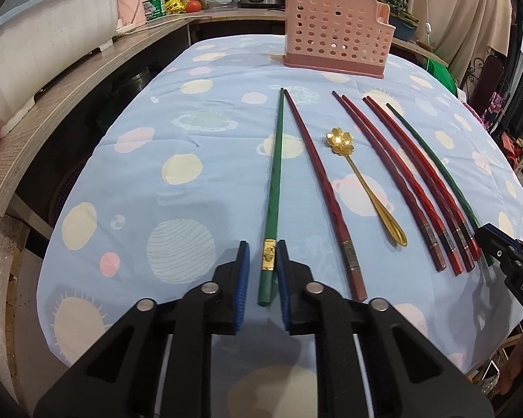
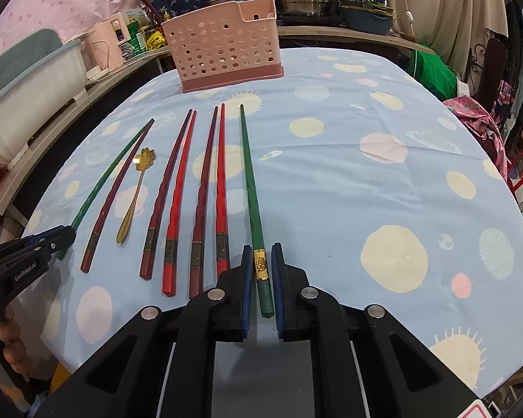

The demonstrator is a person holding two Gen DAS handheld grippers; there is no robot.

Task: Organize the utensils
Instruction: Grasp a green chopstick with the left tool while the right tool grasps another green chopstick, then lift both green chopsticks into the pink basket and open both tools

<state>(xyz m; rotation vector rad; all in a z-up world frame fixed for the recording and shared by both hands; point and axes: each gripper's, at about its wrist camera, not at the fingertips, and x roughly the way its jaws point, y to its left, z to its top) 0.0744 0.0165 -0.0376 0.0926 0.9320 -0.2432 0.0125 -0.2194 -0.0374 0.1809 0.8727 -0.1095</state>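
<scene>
Left wrist: both grippers' ribbed blue fingers (image 1: 244, 271) straddle slim green chopsticks (image 1: 273, 188) (apart, unclamped).

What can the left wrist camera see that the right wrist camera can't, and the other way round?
Only the left wrist view: the left gripper up close, its fingers flanking the leftmost green chopstick at its gold band.

Only the right wrist view: the right gripper up close, flanking the rightmost green chopstick at its own band.

Both: the pink holder, the gold spoon, the red chopsticks and the planet-print tablecloth, with the other gripper at the edge.
</scene>
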